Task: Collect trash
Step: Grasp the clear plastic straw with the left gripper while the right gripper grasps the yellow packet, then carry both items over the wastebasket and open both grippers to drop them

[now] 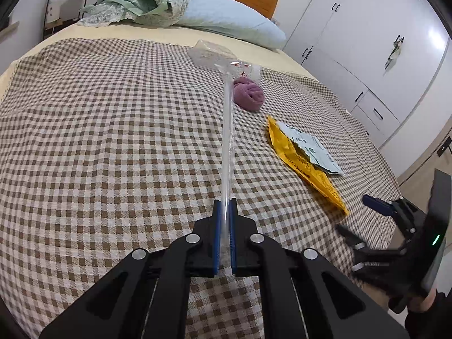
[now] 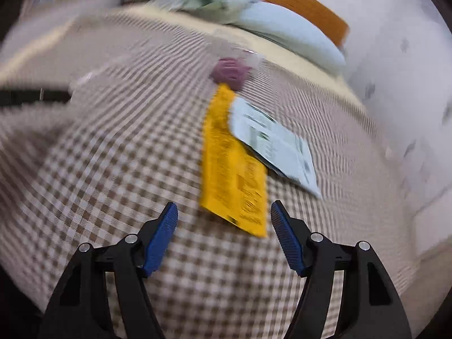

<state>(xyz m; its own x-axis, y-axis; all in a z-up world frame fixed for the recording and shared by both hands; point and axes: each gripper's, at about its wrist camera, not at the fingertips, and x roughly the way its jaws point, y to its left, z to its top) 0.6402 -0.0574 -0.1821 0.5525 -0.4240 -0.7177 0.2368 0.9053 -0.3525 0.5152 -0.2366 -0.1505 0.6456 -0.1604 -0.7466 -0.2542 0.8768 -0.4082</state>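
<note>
Clamped between the blue ribbed pads of the left gripper [image 1: 225, 212], a clear, crinkly plastic bag [image 1: 227, 130] is seen edge-on in the left wrist view, stretched taut above the brown-and-white checked bedspread [image 1: 113, 141]; a rolled purple cloth [image 1: 249, 96] lies beyond it. In the blurred right wrist view, the right gripper [image 2: 224, 217] is held wide open, just short of a flat, glossy yellow wrapper [image 2: 234, 175] overlapped by a pale printed paper packet [image 2: 276, 147]. The wrapper's near edge is best straddled squarely, so thin film is pinched without bedspread being caught.
</note>
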